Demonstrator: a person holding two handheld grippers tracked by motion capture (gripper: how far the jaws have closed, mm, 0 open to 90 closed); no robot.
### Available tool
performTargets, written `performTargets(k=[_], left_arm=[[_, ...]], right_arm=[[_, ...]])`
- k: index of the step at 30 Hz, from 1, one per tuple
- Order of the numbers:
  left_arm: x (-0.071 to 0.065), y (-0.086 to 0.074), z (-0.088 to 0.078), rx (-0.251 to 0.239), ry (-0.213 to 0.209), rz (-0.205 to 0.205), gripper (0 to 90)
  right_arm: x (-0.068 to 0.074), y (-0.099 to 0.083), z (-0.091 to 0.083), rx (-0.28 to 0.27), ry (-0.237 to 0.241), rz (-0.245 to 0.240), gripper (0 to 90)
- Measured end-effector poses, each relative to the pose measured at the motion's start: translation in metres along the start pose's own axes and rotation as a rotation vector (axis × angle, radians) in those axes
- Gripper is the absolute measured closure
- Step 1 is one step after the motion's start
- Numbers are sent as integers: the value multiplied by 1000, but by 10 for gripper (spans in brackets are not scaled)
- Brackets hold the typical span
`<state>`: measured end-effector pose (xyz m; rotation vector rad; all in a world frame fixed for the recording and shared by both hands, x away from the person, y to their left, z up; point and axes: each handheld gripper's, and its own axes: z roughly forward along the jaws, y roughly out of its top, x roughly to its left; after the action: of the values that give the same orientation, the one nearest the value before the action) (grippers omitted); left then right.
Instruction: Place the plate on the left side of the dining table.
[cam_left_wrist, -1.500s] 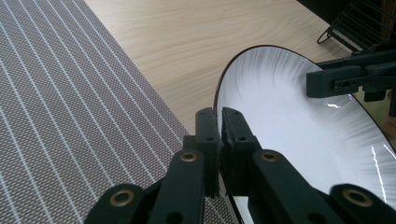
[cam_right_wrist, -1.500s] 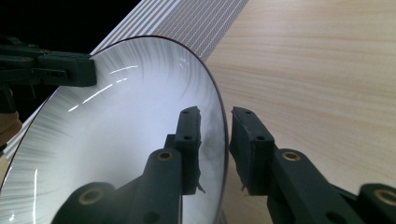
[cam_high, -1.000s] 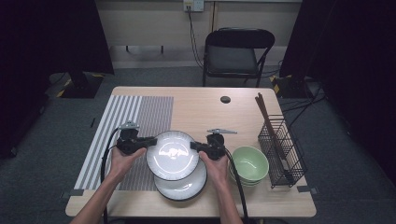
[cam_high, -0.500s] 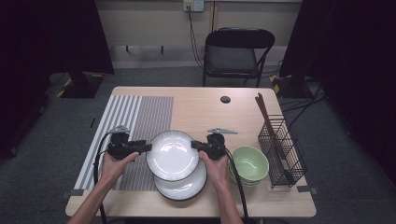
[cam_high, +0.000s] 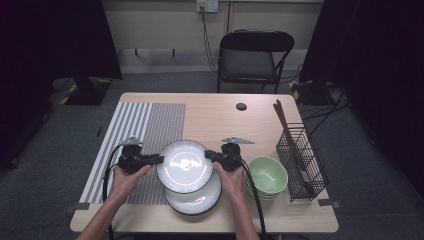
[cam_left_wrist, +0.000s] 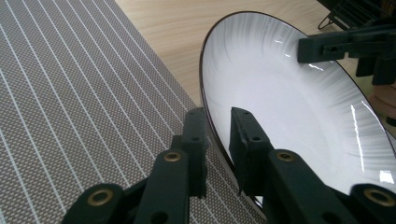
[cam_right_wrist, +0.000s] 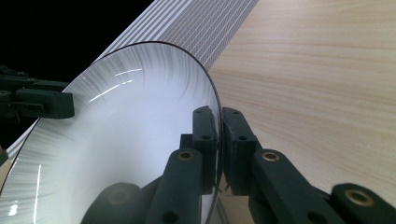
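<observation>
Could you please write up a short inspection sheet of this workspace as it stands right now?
Surface: light wooden table; striped placemat on its left part.
Job's things: top plate raised above a second plate.
Clutter: green bowls, wire rack holding chopsticks, small dark disc.
Grippers: left gripper astride the top plate's rim, jaws just been closing, a gap visible on one side; right gripper shut on the opposite rim.
Cables: black cable loops from the left gripper; another trails from the right.
Surroundings: folding chair, grey floor, dark curtains.
</observation>
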<state>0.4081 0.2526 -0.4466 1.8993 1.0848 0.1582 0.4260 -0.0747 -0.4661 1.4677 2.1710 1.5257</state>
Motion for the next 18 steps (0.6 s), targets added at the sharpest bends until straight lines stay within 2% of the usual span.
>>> performTargets(k=[9, 14, 16, 18], left_arm=[[2, 10, 3, -60, 11, -4, 838], [3, 9, 2, -74, 13, 1, 845], [5, 9, 2, -81, 3, -14, 846], [4, 10, 1, -87, 21, 8, 848]], right_arm=[[2, 5, -9, -71, -5, -11, 865], [6, 6, -11, -83, -19, -28, 866], [7, 7, -11, -86, -23, -37, 866], [8, 8, -11, -87, -18, -42, 867]])
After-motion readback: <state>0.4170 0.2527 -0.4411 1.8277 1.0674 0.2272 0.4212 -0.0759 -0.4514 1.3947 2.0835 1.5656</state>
